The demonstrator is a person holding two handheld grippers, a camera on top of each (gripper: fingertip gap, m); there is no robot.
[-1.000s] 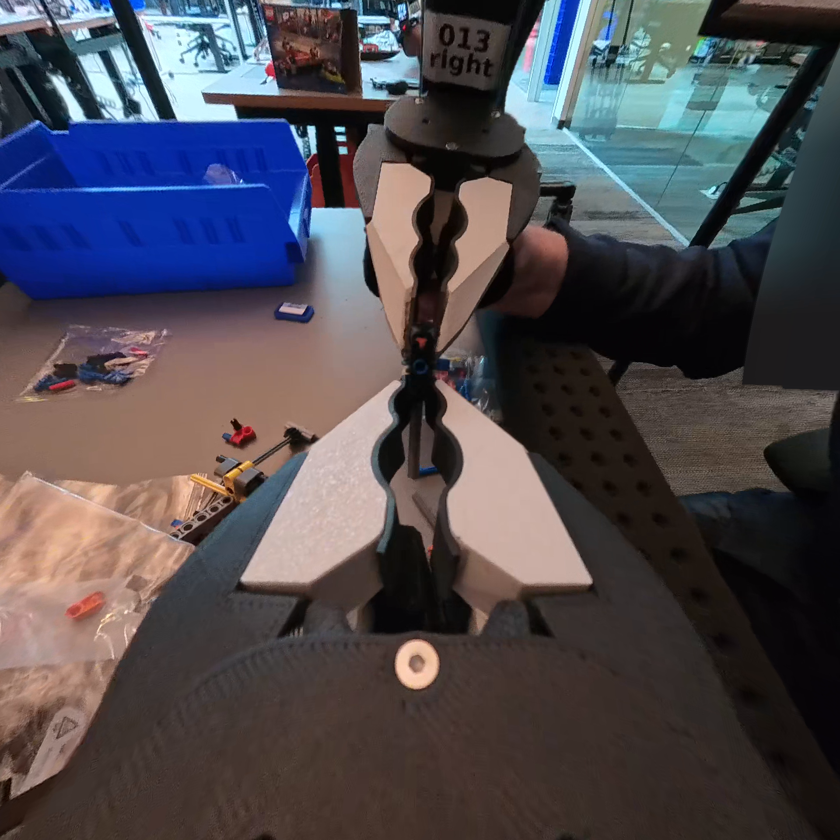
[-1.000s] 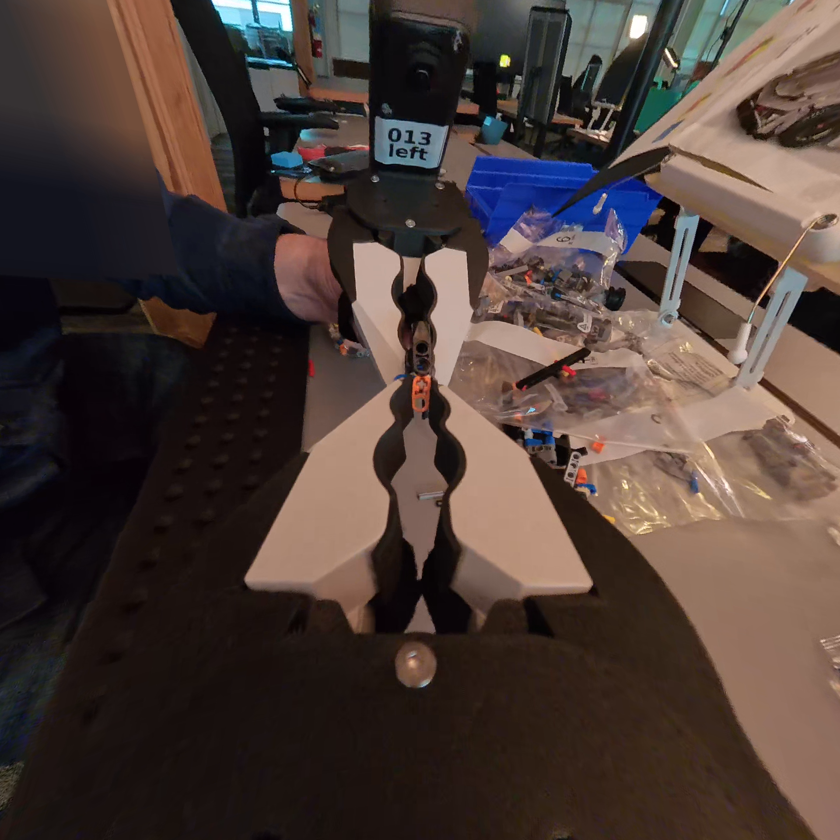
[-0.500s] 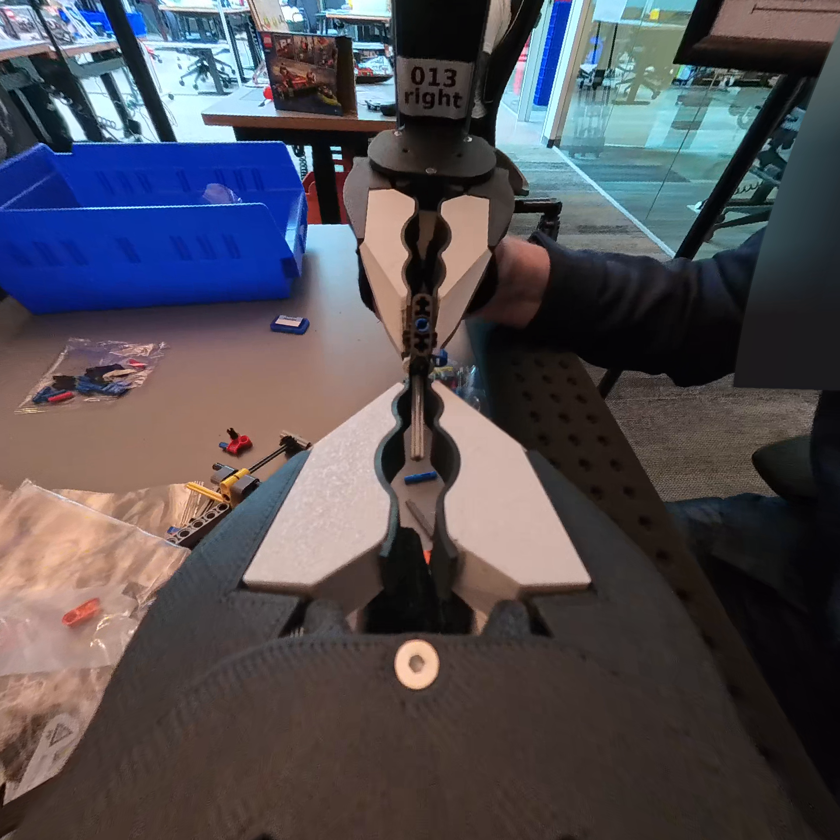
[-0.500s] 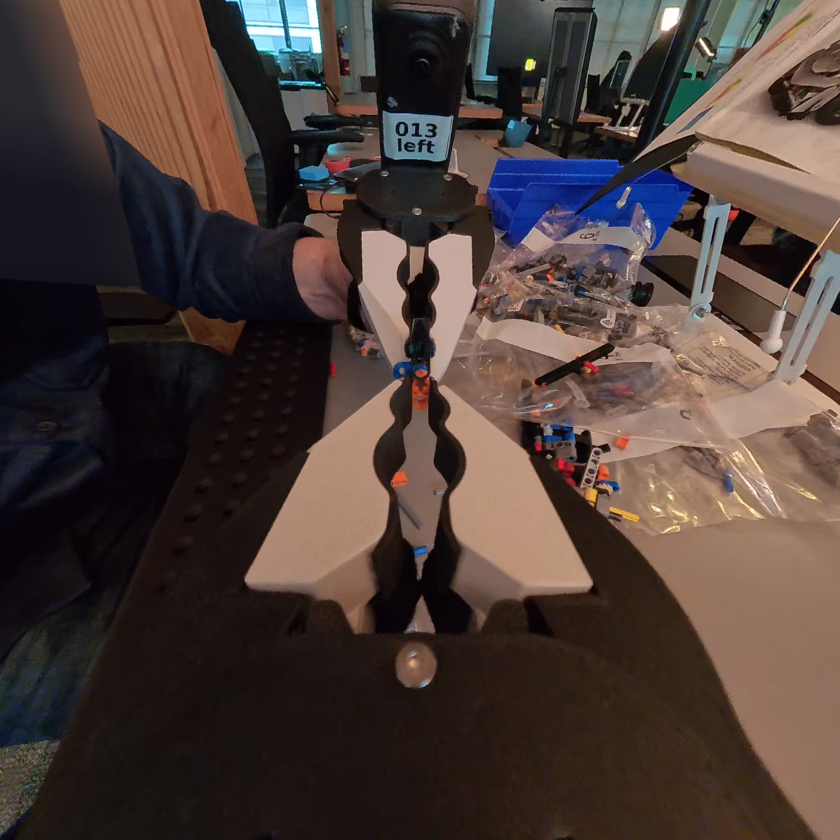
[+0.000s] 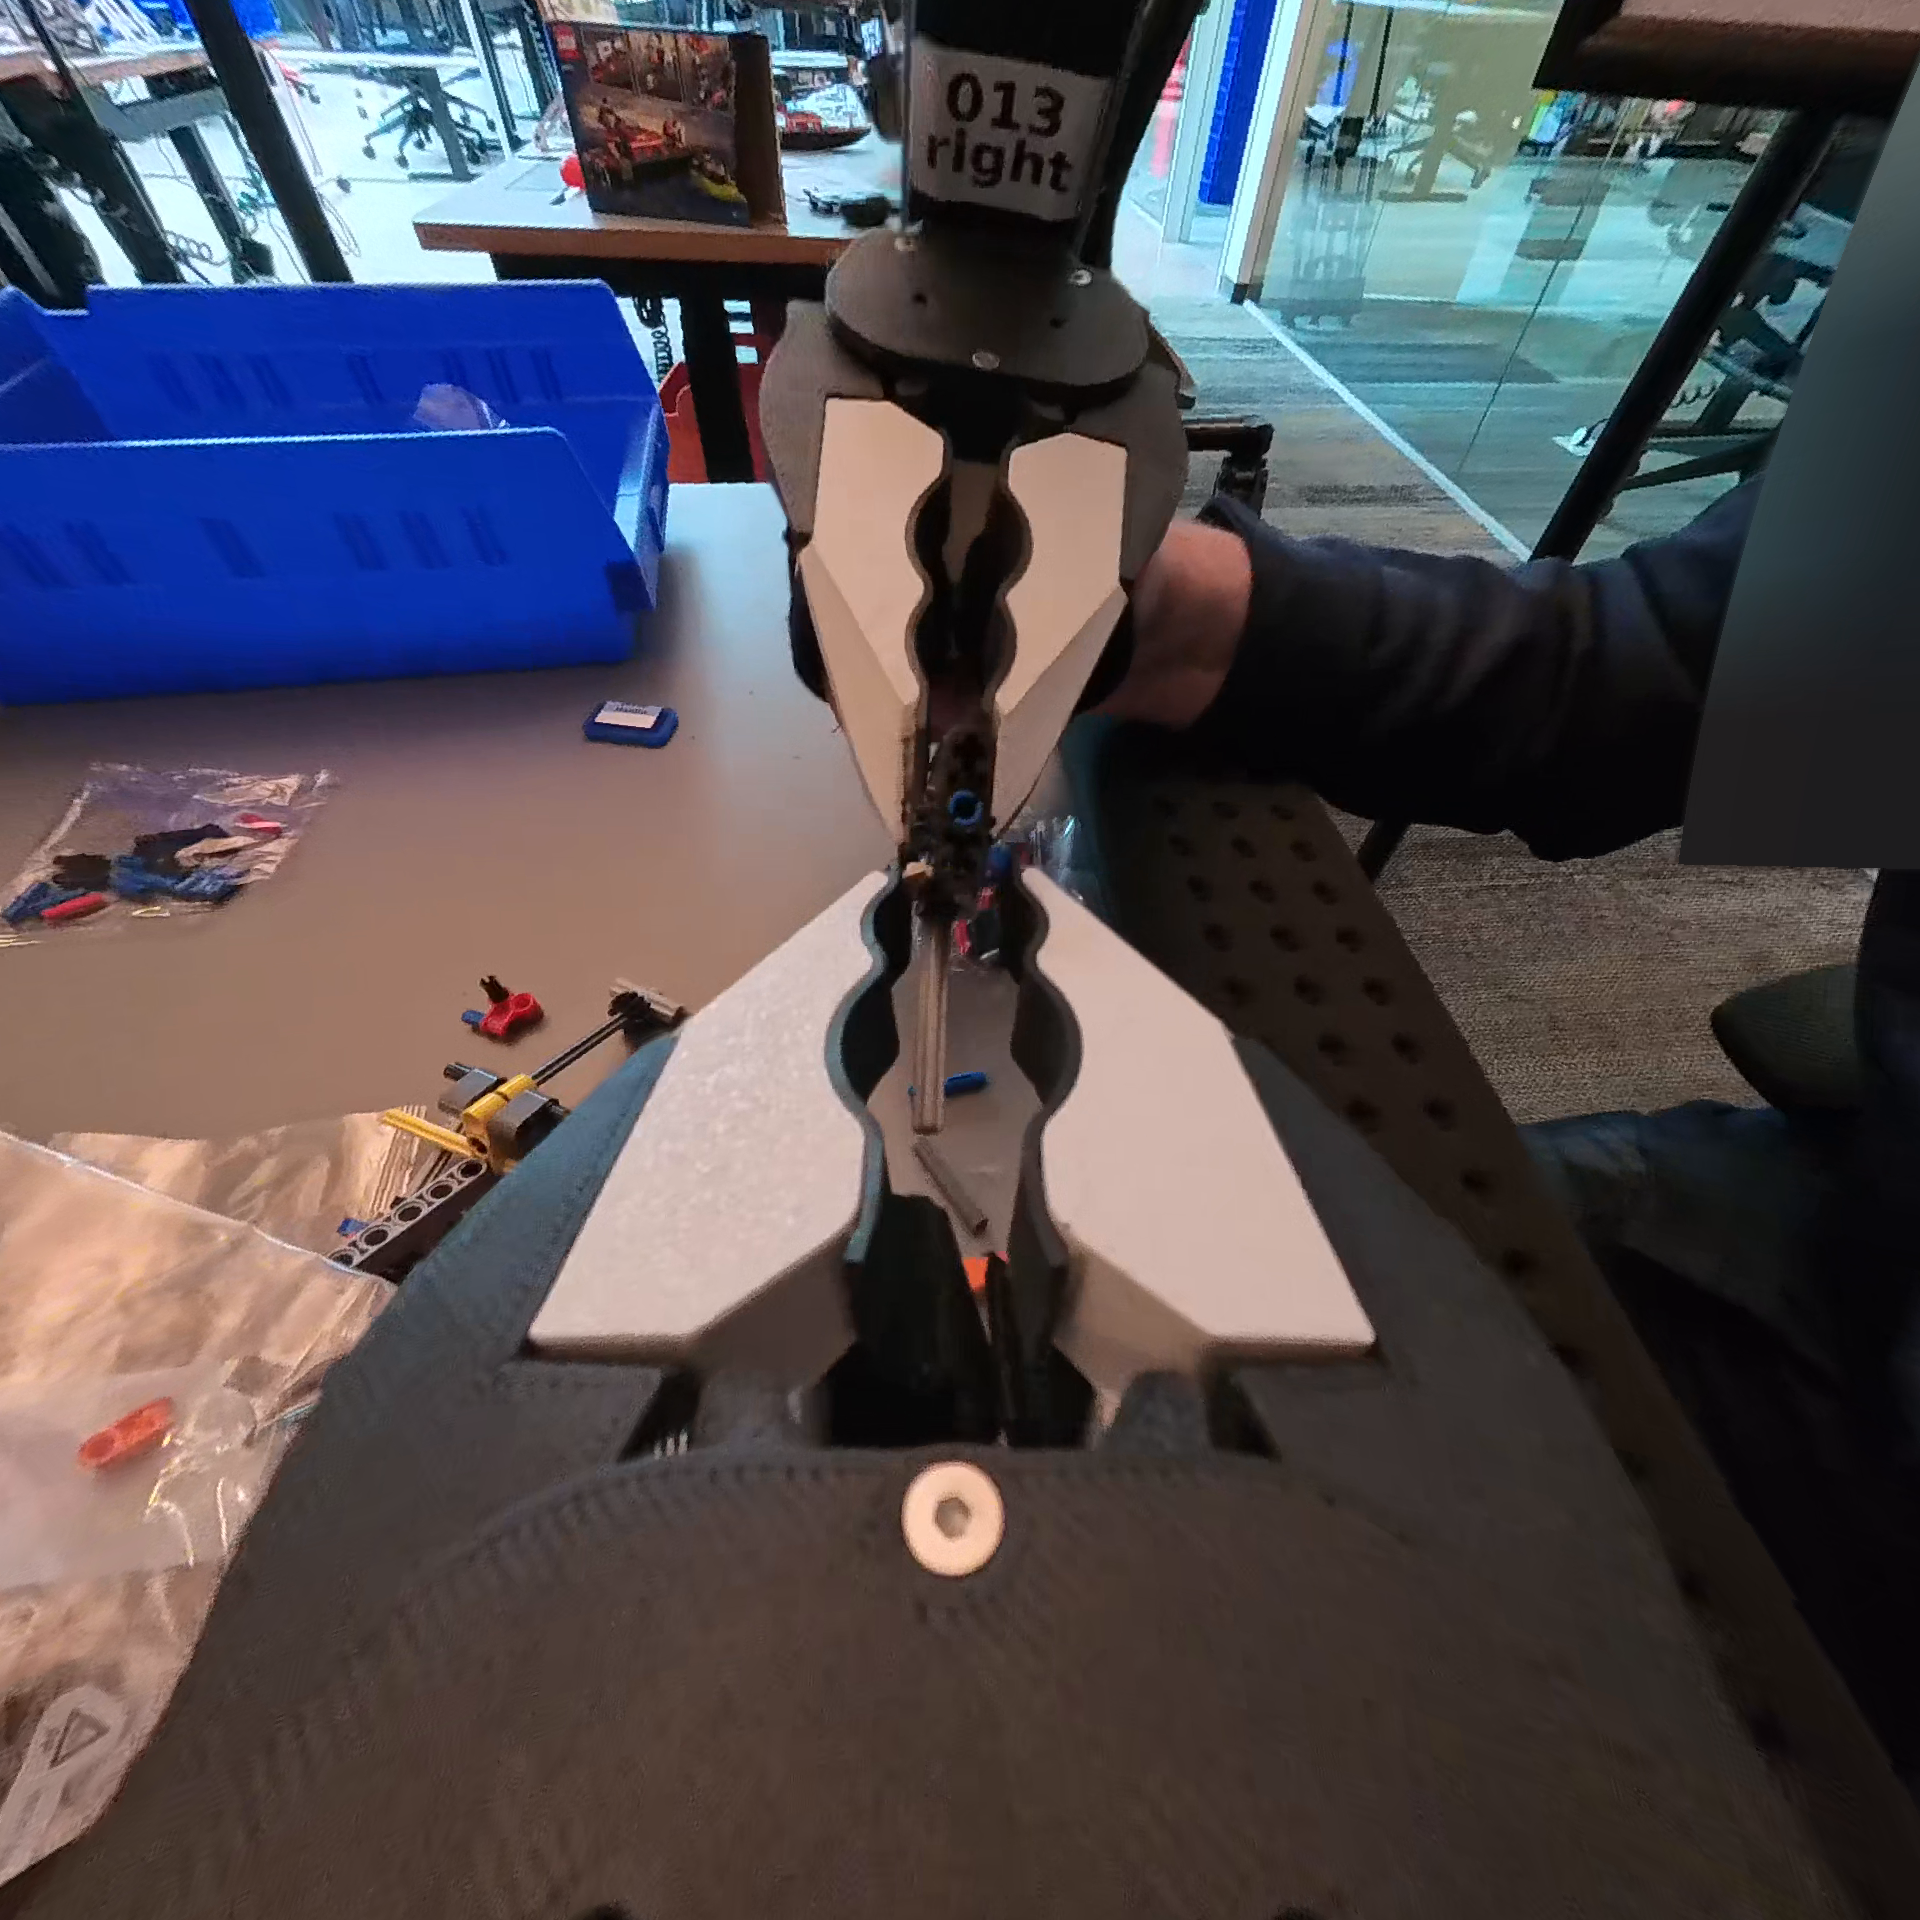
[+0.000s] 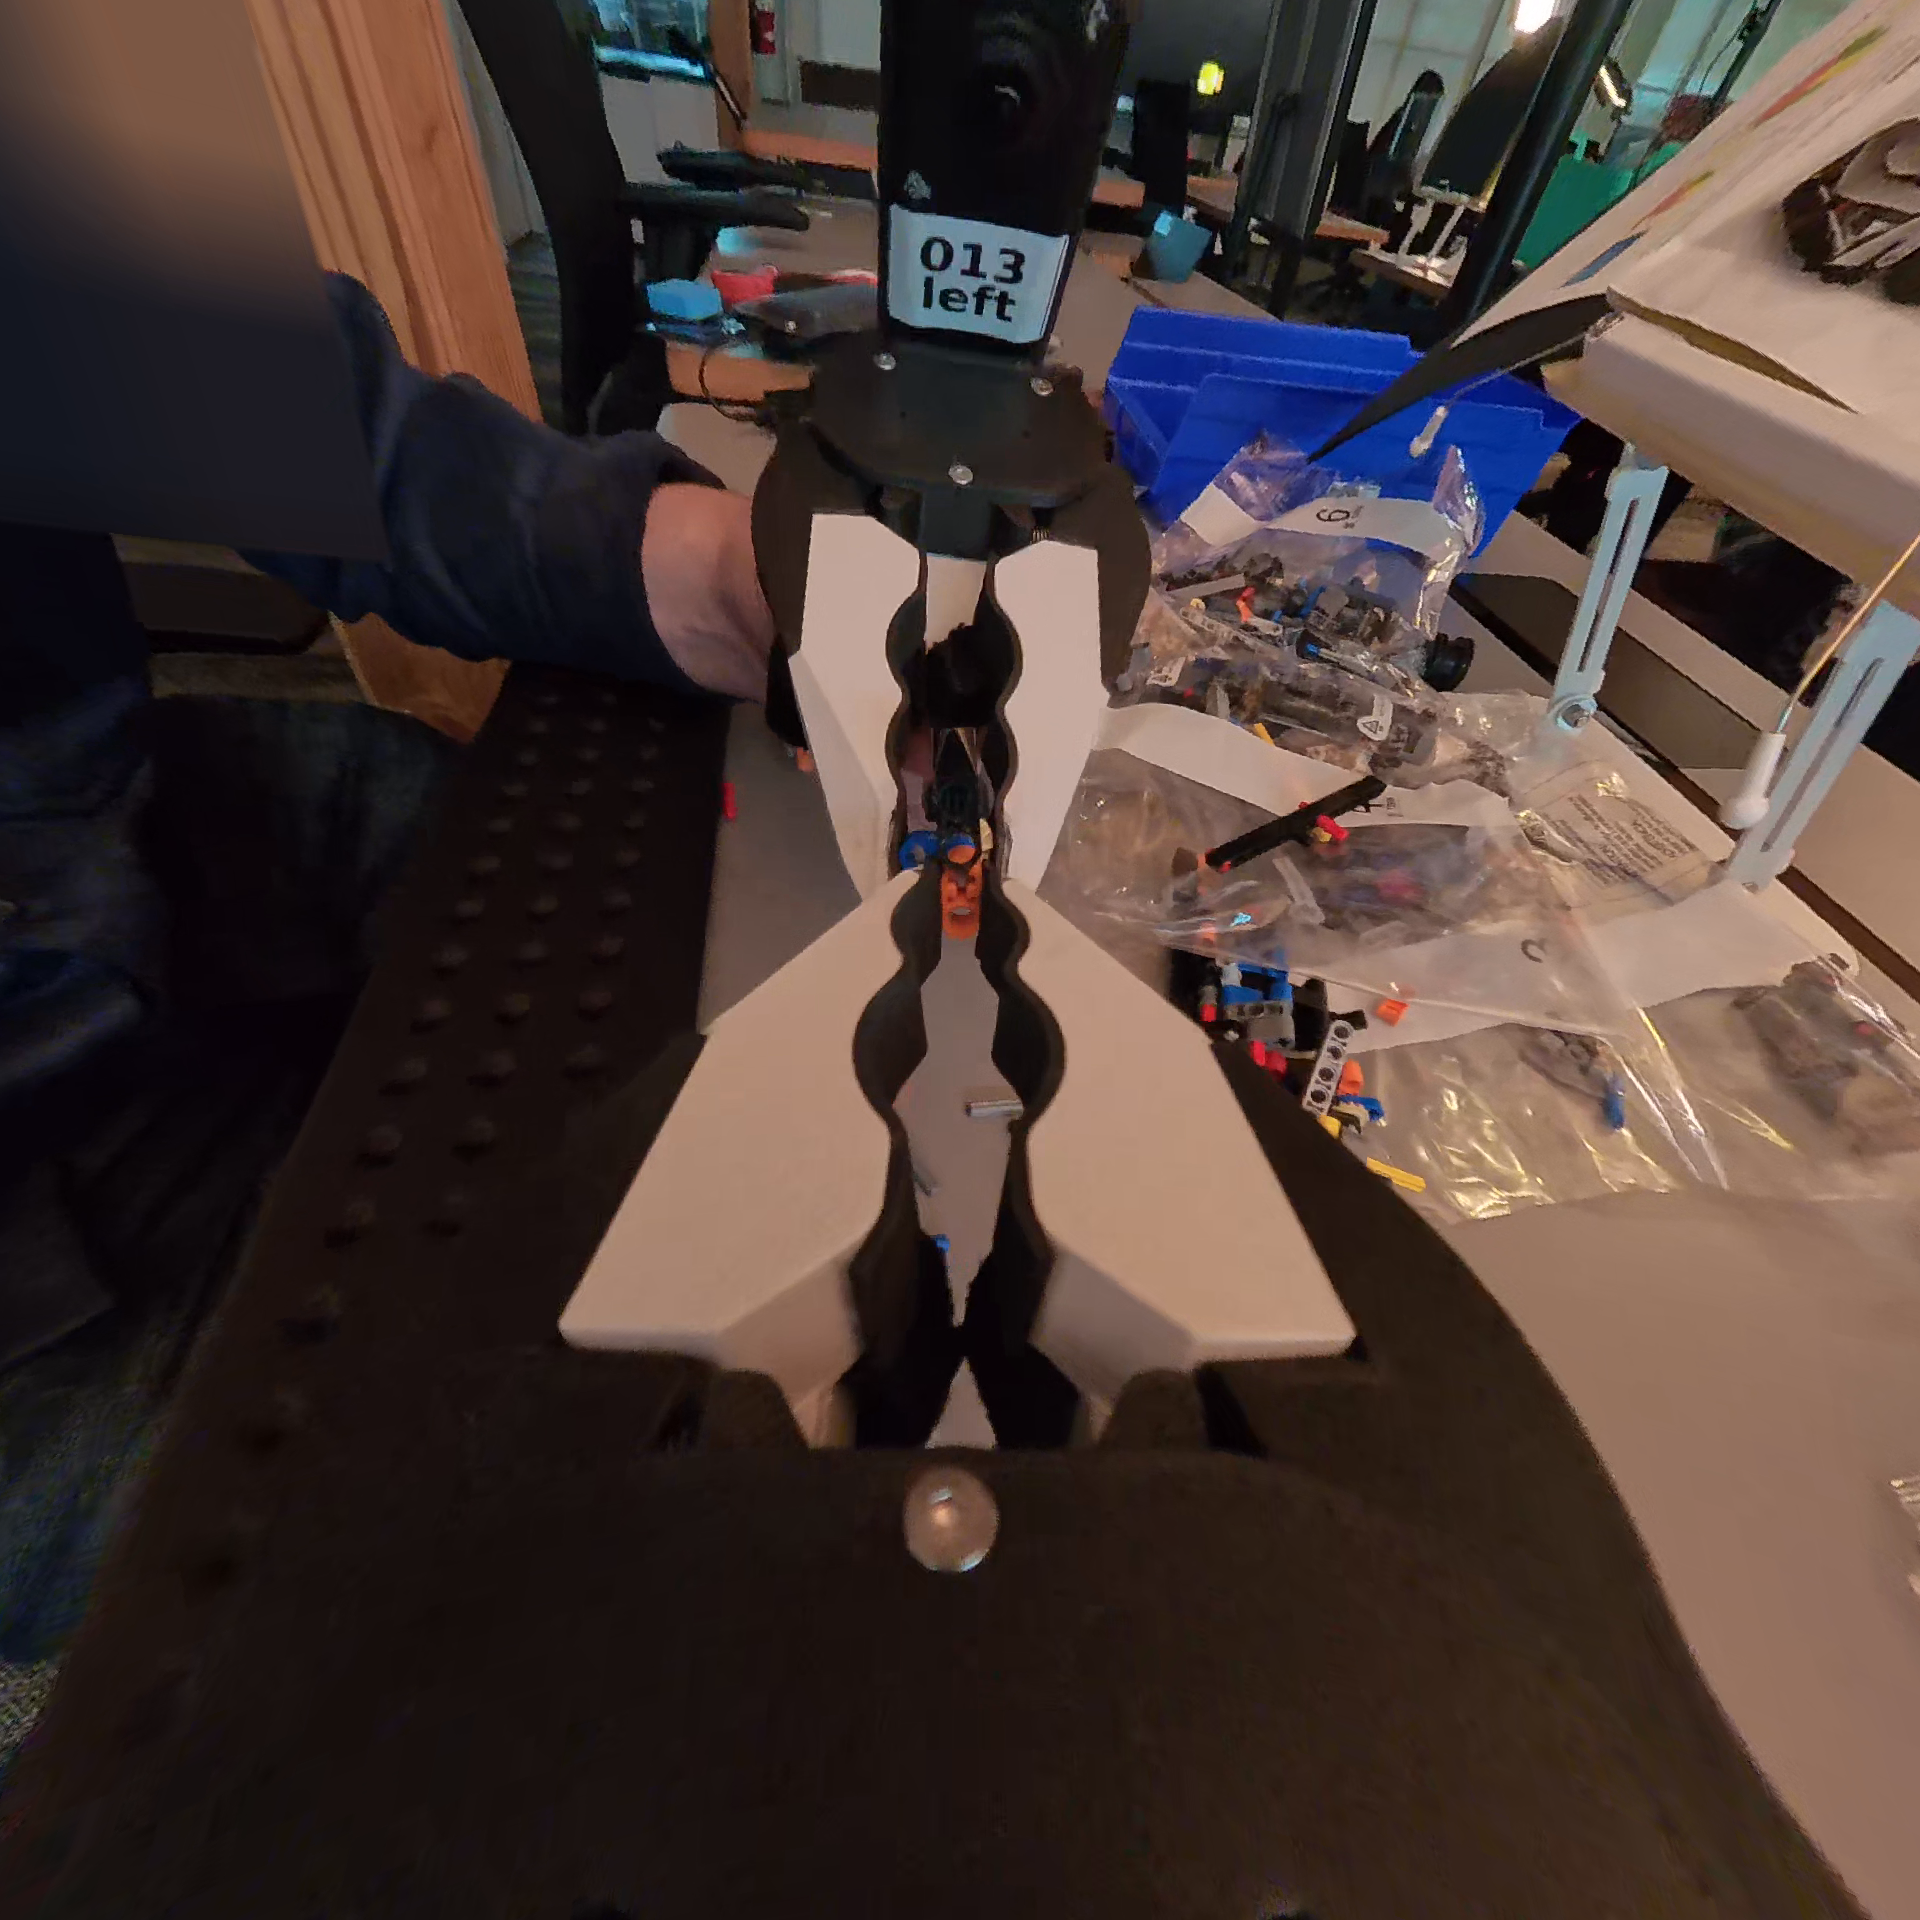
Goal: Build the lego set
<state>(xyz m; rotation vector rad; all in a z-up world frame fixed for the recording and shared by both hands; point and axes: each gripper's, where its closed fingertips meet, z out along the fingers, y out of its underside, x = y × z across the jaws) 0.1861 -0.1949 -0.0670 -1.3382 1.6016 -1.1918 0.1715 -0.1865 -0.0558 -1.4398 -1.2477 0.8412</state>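
Right gripper (image 6: 961, 894) pinches an orange piece (image 6: 961, 896) (left gripper (image 6: 951, 821) opposite, tip-to-tip).

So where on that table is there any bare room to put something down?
In the left wrist view, bare grey table lies between the blue bin, the small bag of parts and the loose red piece. The right wrist view shows it crowded with parts bags, clear only at the near right corner.

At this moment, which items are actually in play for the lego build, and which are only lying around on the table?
In play:
- left tool, holding a grey axle
- right tool, holding an orange connector
- small black piece with blue pins, between both tips

Lying about:
- blue bin
- bagged parts
- red connector
- yellow and black subassembly
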